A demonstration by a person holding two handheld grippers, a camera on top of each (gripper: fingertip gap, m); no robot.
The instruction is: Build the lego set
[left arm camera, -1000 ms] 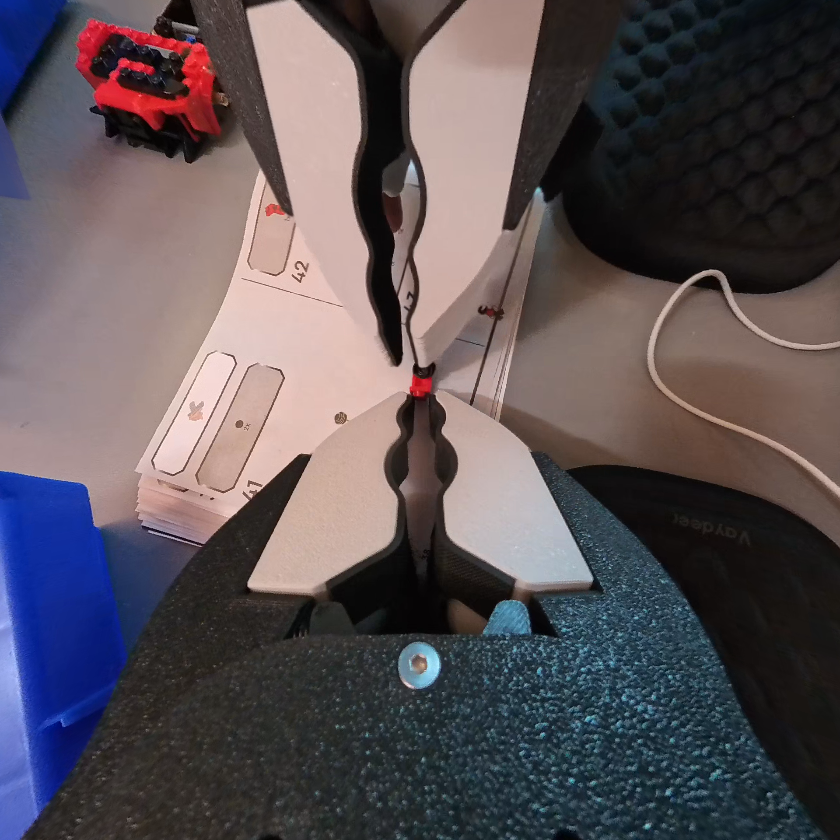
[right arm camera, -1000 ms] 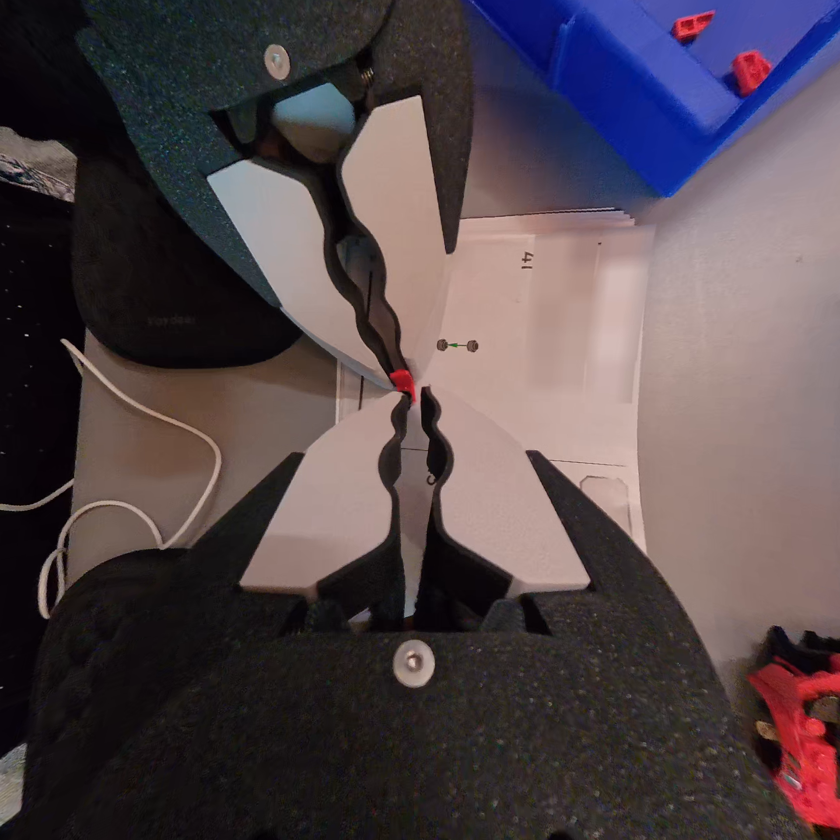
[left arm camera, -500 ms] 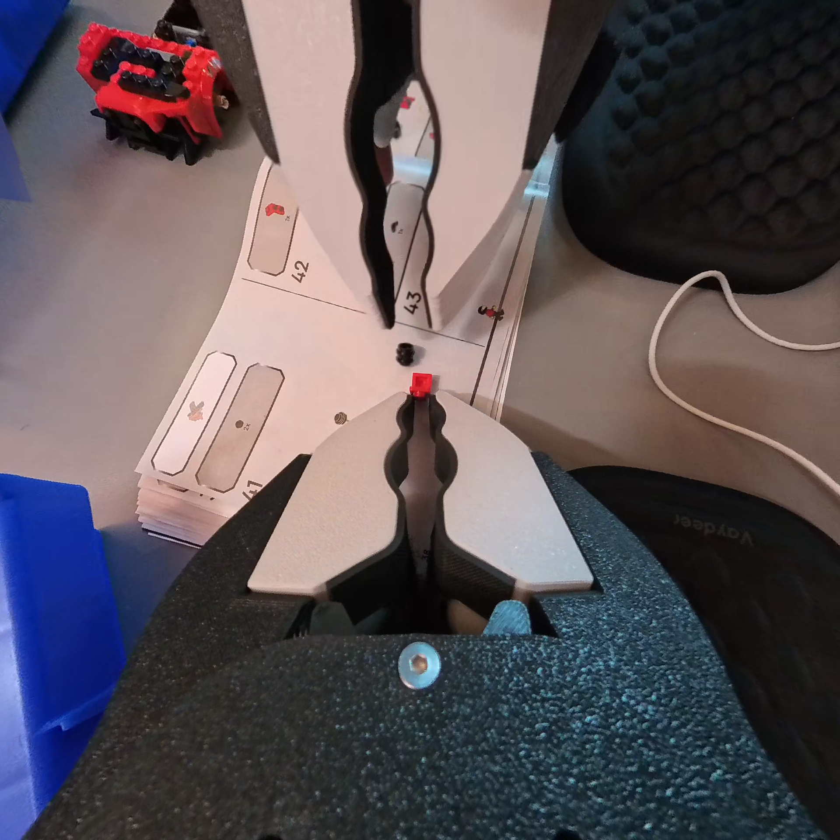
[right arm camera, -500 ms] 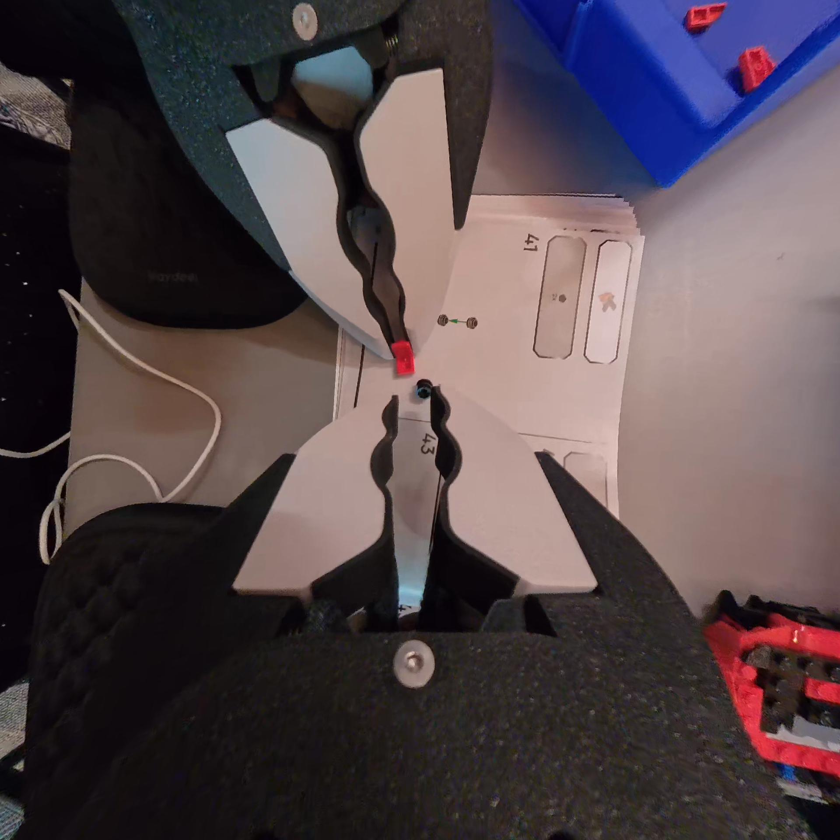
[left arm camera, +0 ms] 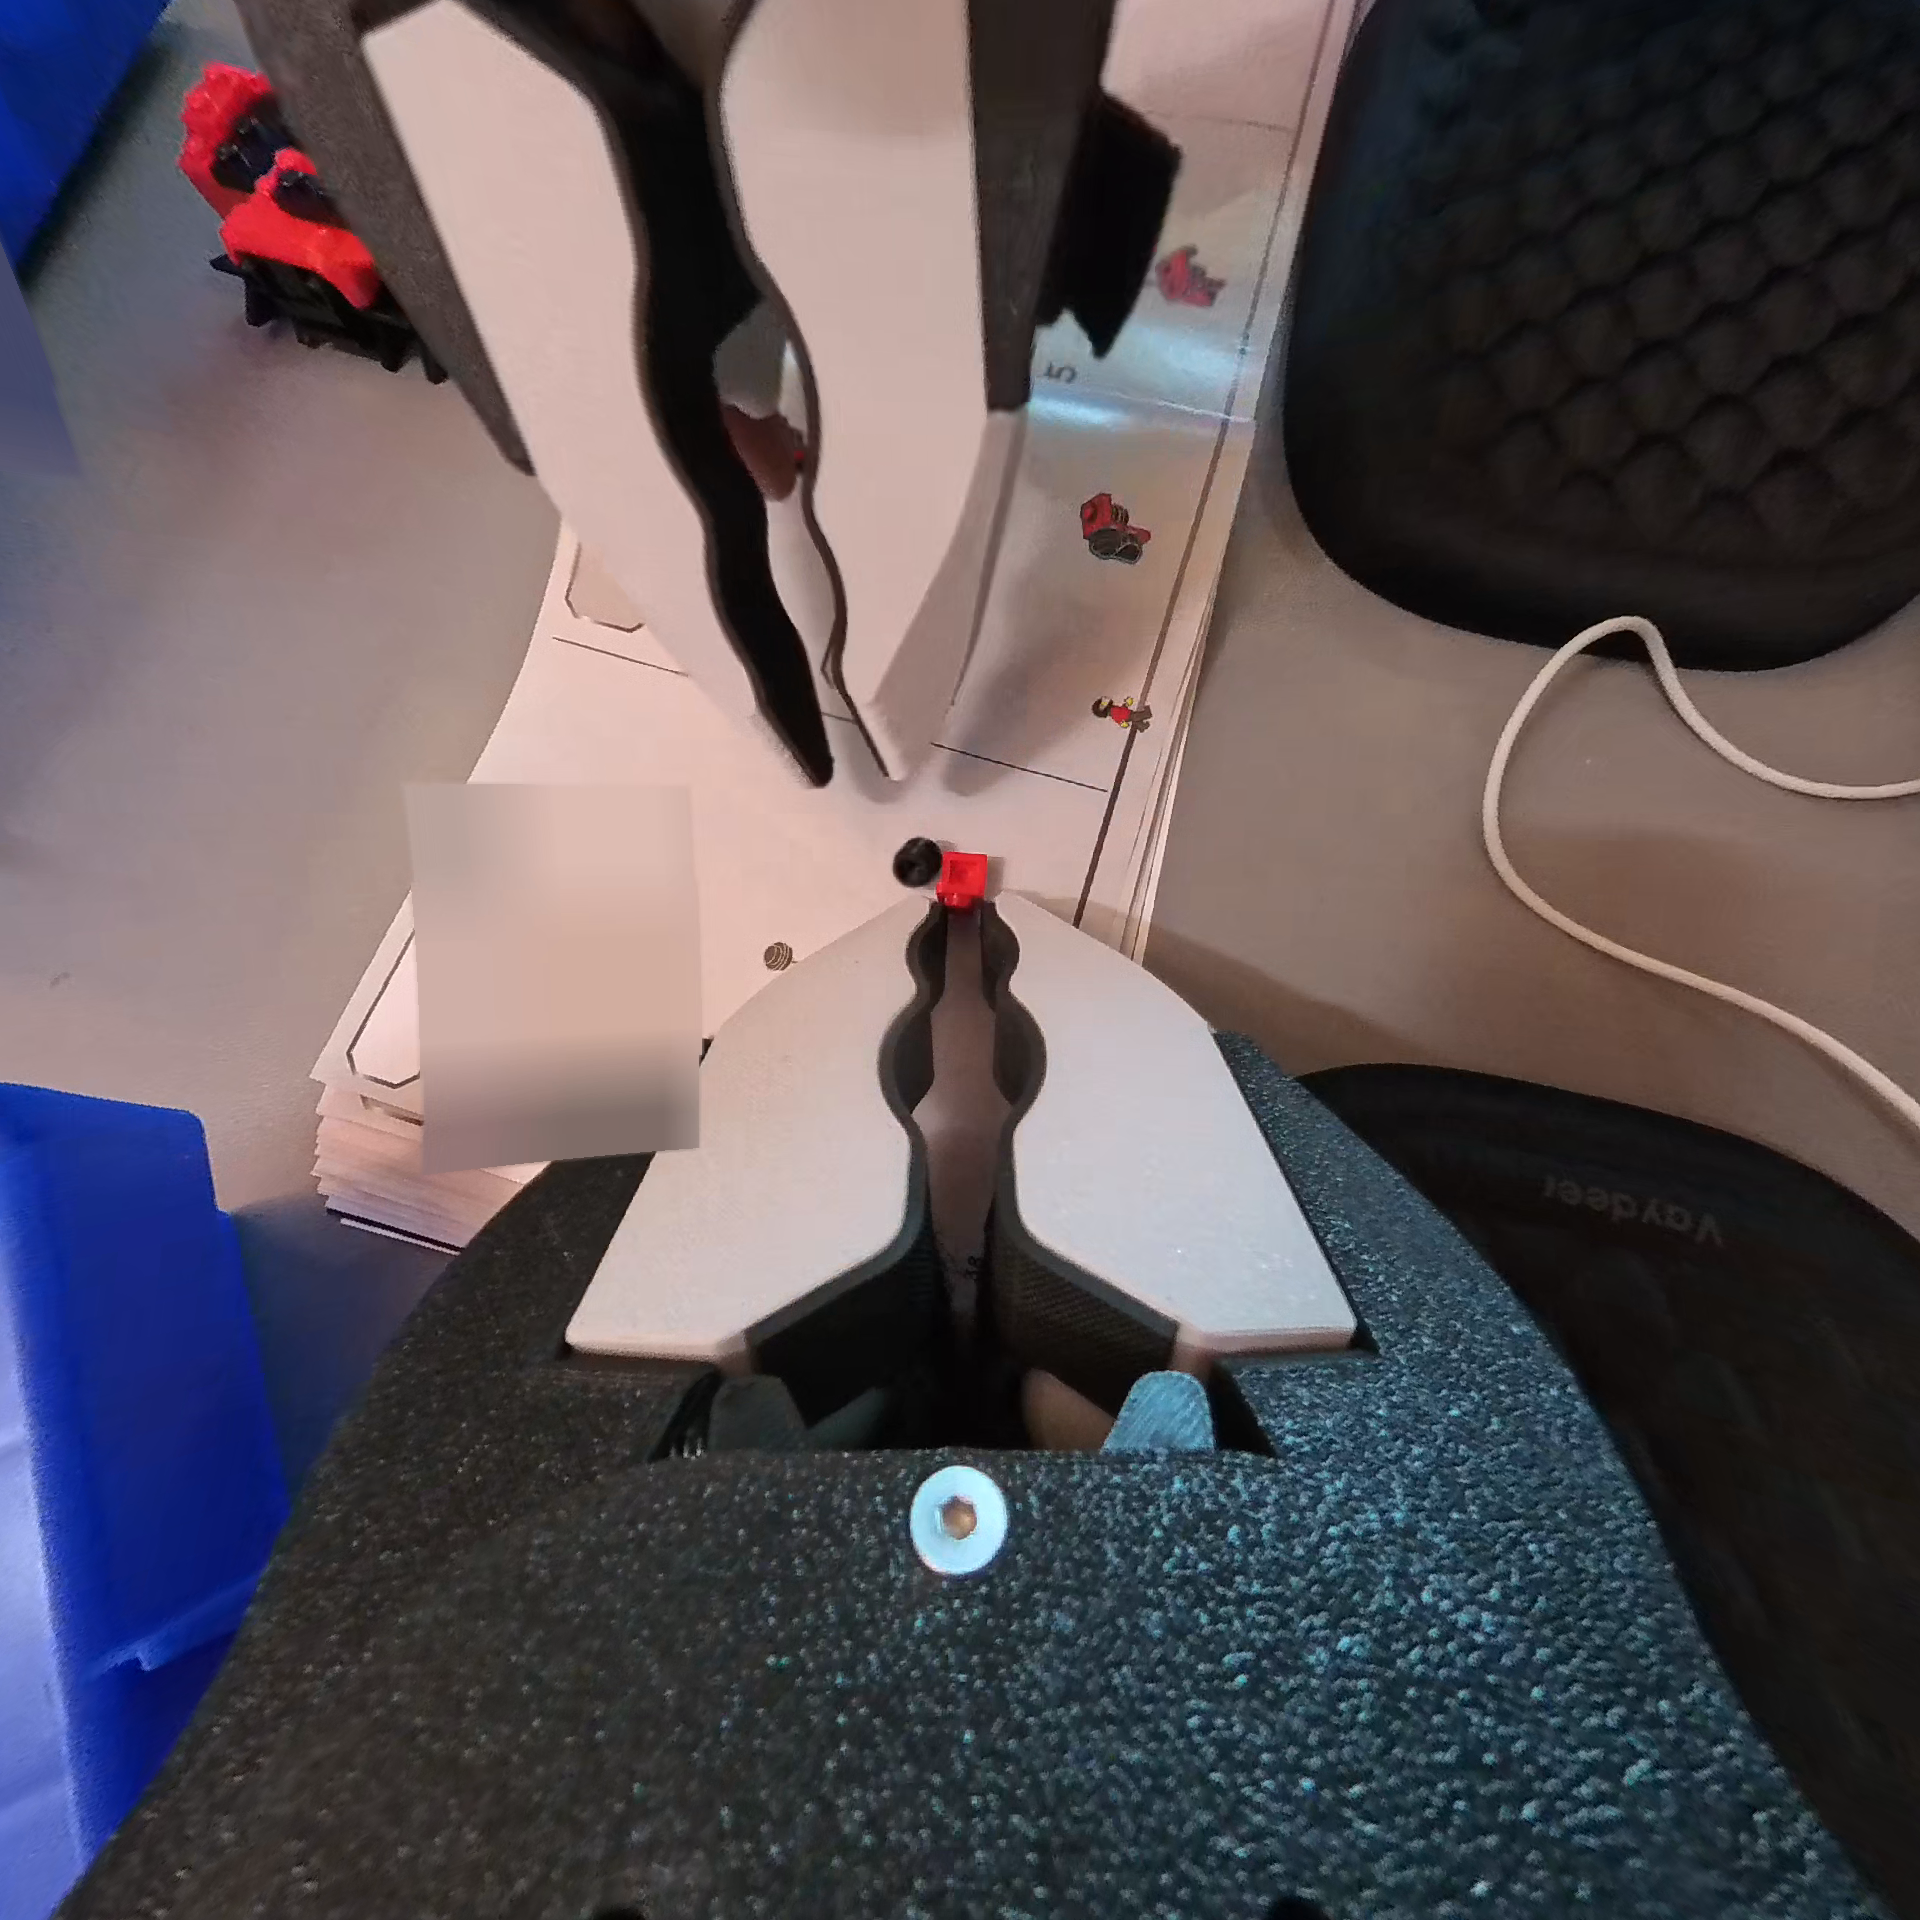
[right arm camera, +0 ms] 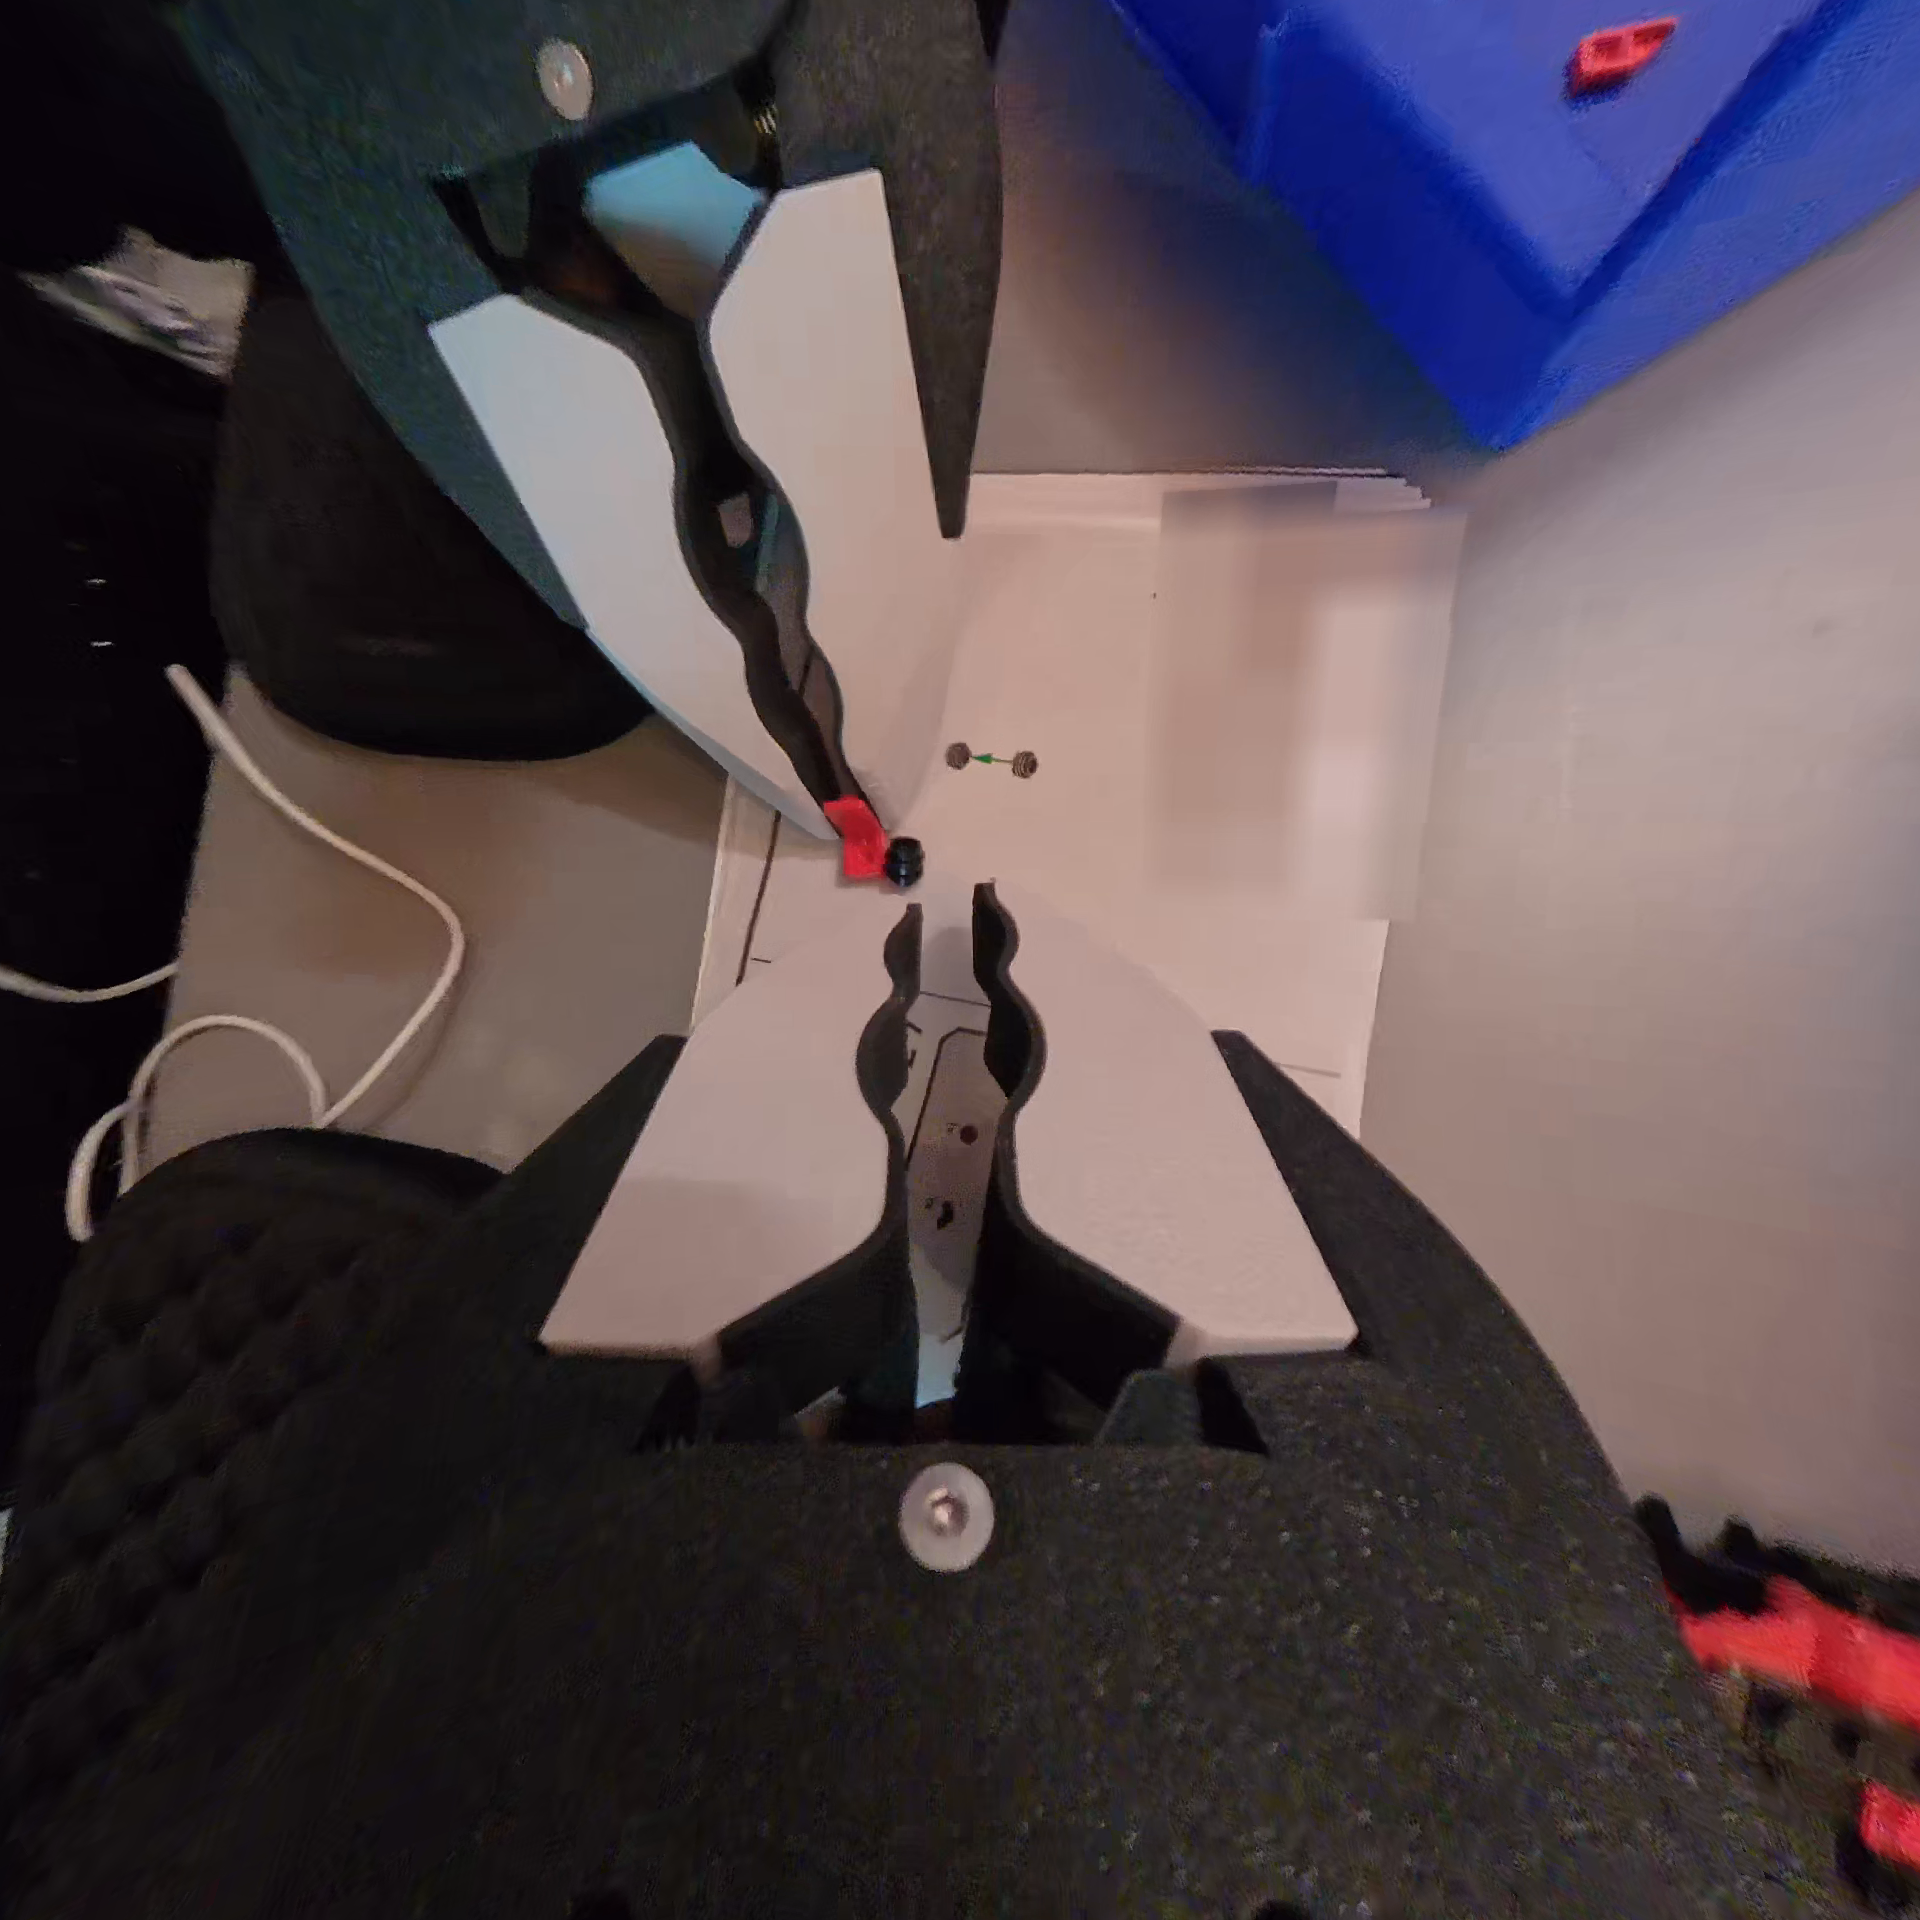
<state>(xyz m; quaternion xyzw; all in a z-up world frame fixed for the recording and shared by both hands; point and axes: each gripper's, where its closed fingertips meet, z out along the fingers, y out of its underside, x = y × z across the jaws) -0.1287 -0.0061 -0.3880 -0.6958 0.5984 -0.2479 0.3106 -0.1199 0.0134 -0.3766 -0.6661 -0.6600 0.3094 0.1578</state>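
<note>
My left gripper (left arm camera: 964,906) is shut on a tiny red brick (left arm camera: 961,878) and holds it just over the open instruction booklet (left arm camera: 727,862). A small black round piece (left arm camera: 916,860) touches the brick's left side; I cannot tell whether the two are joined. My right gripper (right arm camera: 948,902) is slightly open and empty, its tips a short way from the black piece (right arm camera: 904,860) and the red brick (right arm camera: 857,836). It enters the left wrist view (left arm camera: 850,771) from above, tilted. The left gripper (right arm camera: 847,821) comes in from the upper left of the right wrist view.
A partly built red and black model (left arm camera: 281,239) stands at the far left and shows blurred in the right wrist view (right arm camera: 1787,1652). Blue bins (left arm camera: 104,1351) (right arm camera: 1455,208) hold red pieces (right arm camera: 1616,47). A black textured cushion (left arm camera: 1621,312), a black pad (left arm camera: 1662,1299) and a white cable (left arm camera: 1558,831) lie on the right. My two grippers' fingertips are within a few centimetres of each other.
The right gripper was shut on the black piece and pressed it against the red brick. It has opened, let go and drawn back. The black piece now sits against the brick's side.
</note>
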